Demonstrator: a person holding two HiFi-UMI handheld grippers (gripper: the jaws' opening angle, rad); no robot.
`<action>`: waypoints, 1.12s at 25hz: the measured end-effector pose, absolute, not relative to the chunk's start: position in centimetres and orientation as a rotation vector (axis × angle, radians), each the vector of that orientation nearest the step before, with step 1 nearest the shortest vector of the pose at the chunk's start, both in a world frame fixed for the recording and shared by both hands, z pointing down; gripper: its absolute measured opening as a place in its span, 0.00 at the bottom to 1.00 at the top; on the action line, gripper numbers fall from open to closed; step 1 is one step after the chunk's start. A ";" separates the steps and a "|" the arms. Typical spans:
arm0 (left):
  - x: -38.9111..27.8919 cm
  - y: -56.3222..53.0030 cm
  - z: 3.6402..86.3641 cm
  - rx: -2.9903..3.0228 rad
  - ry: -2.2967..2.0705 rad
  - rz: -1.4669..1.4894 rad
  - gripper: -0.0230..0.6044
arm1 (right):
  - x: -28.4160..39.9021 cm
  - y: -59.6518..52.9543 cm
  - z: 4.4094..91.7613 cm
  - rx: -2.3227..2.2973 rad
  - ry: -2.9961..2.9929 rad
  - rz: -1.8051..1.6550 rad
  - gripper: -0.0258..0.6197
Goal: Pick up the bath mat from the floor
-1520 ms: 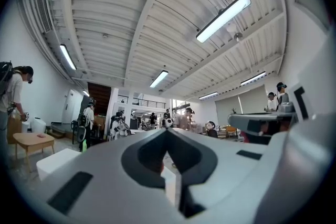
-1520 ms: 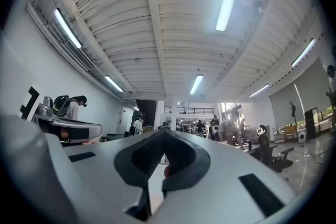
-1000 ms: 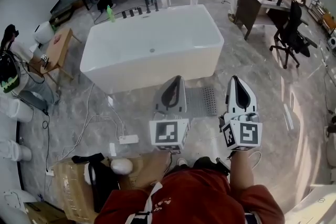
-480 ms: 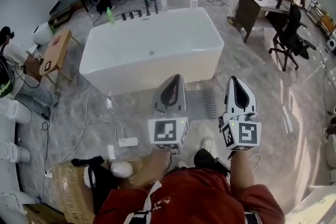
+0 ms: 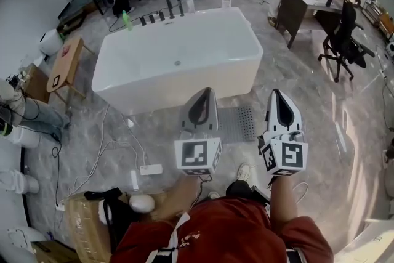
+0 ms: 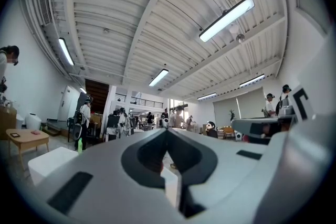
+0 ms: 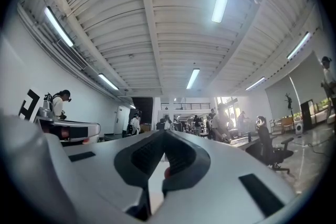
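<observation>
The bath mat (image 5: 235, 122) is a grey rectangle with a perforated right part, lying flat on the marble floor just in front of the white bathtub (image 5: 178, 52). Held side by side at waist height, both grippers point forward and slightly up. In the head view my left gripper (image 5: 205, 93) covers the mat's left end, while my right gripper (image 5: 277, 94) hangs to the right of the mat. In the gripper views the left gripper (image 6: 167, 129) and the right gripper (image 7: 164, 132) each show jaws closed tip to tip, with nothing between them. Neither touches the mat.
A wooden side table (image 5: 61, 61) stands left of the tub. A power strip (image 5: 150, 168) and cables lie on the floor at lower left, by a cardboard box (image 5: 86, 218). An office chair (image 5: 345, 40) and desk (image 5: 308, 0) are at right. Several people stand at the back.
Both grippers stay where they were, shut. The view has shifted slightly, and the people at the back and far left have moved.
</observation>
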State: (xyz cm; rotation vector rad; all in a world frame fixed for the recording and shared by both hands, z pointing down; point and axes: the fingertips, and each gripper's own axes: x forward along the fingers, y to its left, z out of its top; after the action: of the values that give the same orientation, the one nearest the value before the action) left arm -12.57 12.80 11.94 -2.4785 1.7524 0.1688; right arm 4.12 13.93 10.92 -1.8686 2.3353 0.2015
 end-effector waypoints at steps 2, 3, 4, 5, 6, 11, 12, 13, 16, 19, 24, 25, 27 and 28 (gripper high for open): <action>-11.7 11.6 12.2 -2.485 1.753 0.163 0.06 | 4.9 12.8 11.1 -1.871 2.337 0.197 0.06; -11.2 10.9 12.3 -2.492 1.751 0.160 0.06 | 5.3 12.2 11.1 -1.872 2.337 0.193 0.06; -10.7 10.2 12.3 -2.498 1.747 0.157 0.06 | 5.7 11.6 11.2 -1.874 2.336 0.187 0.06; -10.2 9.6 12.3 -2.502 1.744 0.153 0.06 | 6.2 10.9 11.3 -1.876 2.334 0.181 0.06; -9.7 8.9 12.3 -2.504 1.740 0.149 0.06 | 6.6 10.2 11.3 -1.879 2.331 0.174 0.06; -7.6 6.1 12.2 -2.499 1.744 0.130 0.06 | 9.0 7.3 11.5 -1.887 2.321 0.151 0.06; -7.2 5.5 12.1 -2.499 1.746 0.127 0.06 | 9.5 6.7 11.5 -1.887 2.321 0.143 0.06; -6.7 4.9 12.1 -2.498 1.749 0.125 0.06 | 10.1 6.1 11.5 -1.885 2.321 0.136 0.06; -4.9 3.1 12.1 -2.501 1.754 0.115 0.06 | 12.0 4.1 11.8 -1.883 2.322 0.112 0.06; -3.4 1.4 12.2 -2.490 1.764 0.099 0.06 | 13.6 2.1 12.1 -1.870 2.327 0.094 0.06; -0.5 -1.4 12.3 -2.474 1.784 0.085 0.06 | 17.0 -0.7 12.4 -1.856 2.325 0.074 0.06; 0.2 -1.9 12.3 -2.468 1.790 0.090 0.06 | 17.8 -1.2 12.4 -1.855 2.324 0.070 0.06; 1.4 -2.8 12.1 -2.460 1.795 0.094 0.06 | 19.0 -2.1 12.4 -1.848 2.328 0.070 0.06; 2.0 -3.2 12.0 -2.460 1.796 0.093 0.06 | 19.5 -2.5 12.4 -1.844 2.333 0.071 0.06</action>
State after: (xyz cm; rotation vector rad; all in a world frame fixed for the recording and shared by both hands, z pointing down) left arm 1.99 -3.15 12.00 -2.4599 1.7960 0.0928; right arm 19.53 -2.50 12.37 -1.8436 2.3332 0.0712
